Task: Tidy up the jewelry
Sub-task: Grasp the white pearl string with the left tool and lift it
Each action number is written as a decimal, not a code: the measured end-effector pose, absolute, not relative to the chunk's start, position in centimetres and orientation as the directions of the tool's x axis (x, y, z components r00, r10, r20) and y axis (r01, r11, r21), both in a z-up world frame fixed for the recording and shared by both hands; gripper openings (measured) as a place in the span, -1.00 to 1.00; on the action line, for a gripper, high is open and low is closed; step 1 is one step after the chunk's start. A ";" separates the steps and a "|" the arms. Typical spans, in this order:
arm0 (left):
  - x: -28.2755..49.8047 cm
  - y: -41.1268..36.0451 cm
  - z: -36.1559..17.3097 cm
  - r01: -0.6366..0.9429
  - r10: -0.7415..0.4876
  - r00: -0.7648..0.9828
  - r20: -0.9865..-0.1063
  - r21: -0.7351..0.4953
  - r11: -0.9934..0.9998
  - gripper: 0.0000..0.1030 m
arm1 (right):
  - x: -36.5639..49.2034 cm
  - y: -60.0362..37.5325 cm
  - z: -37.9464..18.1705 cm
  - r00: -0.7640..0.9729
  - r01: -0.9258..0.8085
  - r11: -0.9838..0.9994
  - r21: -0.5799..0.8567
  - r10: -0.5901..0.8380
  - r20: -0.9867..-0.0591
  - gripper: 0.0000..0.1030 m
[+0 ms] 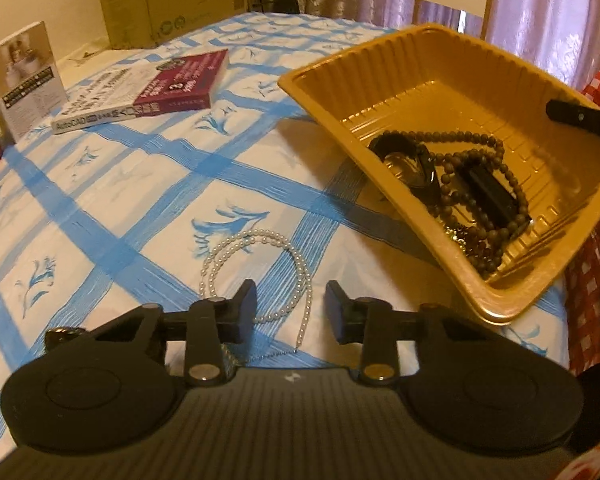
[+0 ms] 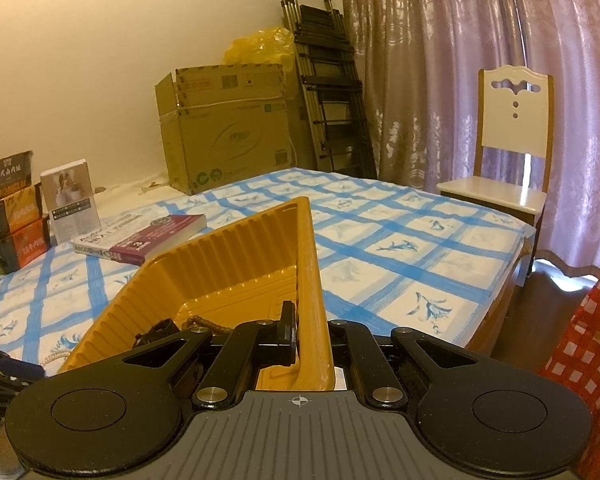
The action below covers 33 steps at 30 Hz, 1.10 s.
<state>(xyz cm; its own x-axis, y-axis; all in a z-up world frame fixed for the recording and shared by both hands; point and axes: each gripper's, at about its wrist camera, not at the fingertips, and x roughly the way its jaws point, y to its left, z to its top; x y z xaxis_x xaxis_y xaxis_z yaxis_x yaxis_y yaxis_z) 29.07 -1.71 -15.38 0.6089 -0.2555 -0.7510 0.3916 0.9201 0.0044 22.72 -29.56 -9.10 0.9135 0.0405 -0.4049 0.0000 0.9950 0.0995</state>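
Jewelry sits in two spots. One pearl necklace (image 1: 256, 276), small round white beads on a loose loop, lies flat on the bedsheet (image 1: 112, 208), just in front of the left gripper (image 1: 291, 307). Everything else is piled in one yellow plastic tray (image 1: 416, 80): one long strand of brown round beads (image 1: 476, 156), two black chunky items (too tangled to tell what they are), and some small dark red and gold bits at the low corner.

Left gripper: jaws part-open, nothing between the pads; the pearl loop lies on the sheet in the gap beyond the tips, not pinched.

Right gripper (image 2: 312, 338): clamped narrow on the tray's rim, one finger inside the wall, the other outside. Tray is tilted, its far corner raised off the sheet. In the left view one black fingertip (image 1: 580, 120) of it shows over the tray's right edge.

Tray is thin glossy plastic, rectangular, ribbed walls, ridged floor. Sheet is white with a blue brushed grid and blue flower prints.

Two books (image 1: 148, 92) lie flat and stacked at the far left; one small white box (image 1: 26, 76) stands upright beside them. Three dark printed boxes (image 2: 14, 208) are stacked further left. Two cardboard cartons (image 2: 228, 128), one folding ladder (image 2: 324, 80), one white chair (image 2: 512, 140), and purple patterned curtains (image 2: 440, 60) lie beyond.
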 end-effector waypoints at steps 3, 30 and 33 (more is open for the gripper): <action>29.5 -1.6 -15.6 0.411 -0.281 0.600 -0.749 -0.012 0.911 -0.64 | 22.8 -29.6 -9.1 0.913 -0.001 0.995 0.103 0.043 -0.405 -0.90; 25.2 1.9 -3.8 0.343 -0.344 0.731 -0.589 -0.119 0.932 -0.97 | 23.1 -29.7 -9.0 0.912 0.000 0.995 0.104 0.043 -0.407 -0.90; 25.0 1.6 -2.4 0.353 -0.361 0.741 -0.566 -0.130 0.927 -0.97 | 23.0 -29.7 -9.0 0.912 0.000 0.994 0.105 0.043 -0.407 -0.90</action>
